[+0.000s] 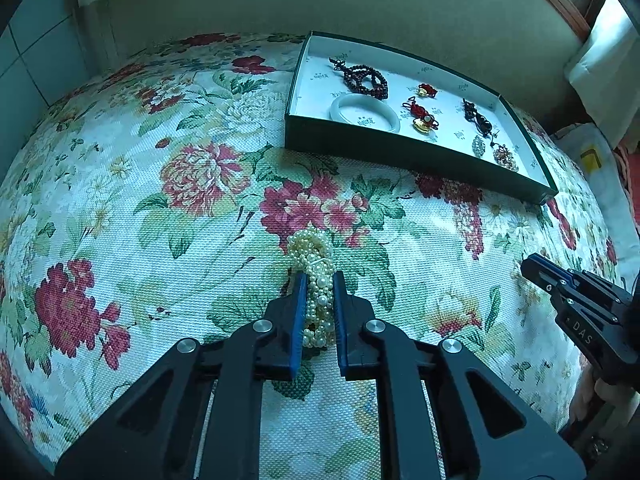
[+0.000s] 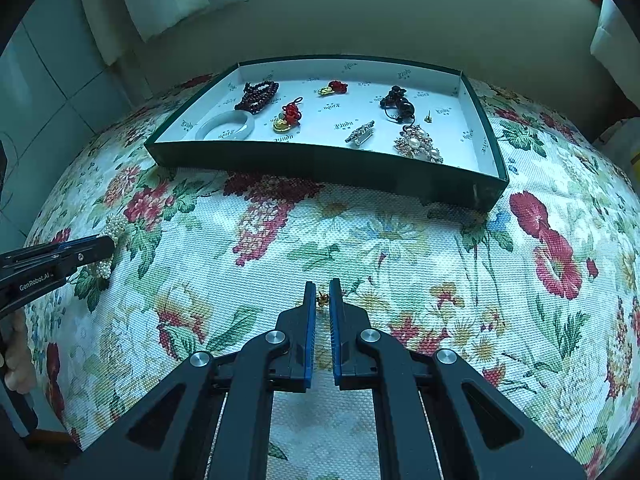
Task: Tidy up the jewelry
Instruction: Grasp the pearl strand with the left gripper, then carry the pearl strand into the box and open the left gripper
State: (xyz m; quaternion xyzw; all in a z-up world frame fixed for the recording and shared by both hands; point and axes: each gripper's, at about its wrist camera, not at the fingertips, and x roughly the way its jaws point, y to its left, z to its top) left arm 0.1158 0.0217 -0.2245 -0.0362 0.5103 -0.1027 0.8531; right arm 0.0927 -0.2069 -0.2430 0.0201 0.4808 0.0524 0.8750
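Left gripper (image 1: 320, 280) jaws clamped on pearl bundle (image 1: 314, 258); right gripper (image 2: 322, 290) jaws pinching small gold earring (image 2: 322, 300), both on floral desk (image 1: 160, 200).

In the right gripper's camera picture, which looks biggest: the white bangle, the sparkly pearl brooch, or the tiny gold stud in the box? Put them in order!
1. White bangle, biggest.
2. Pearl brooch, slightly smaller, though it lies nearer the camera, so the gap may really be larger.
3. Gold stud, by far the smallest.
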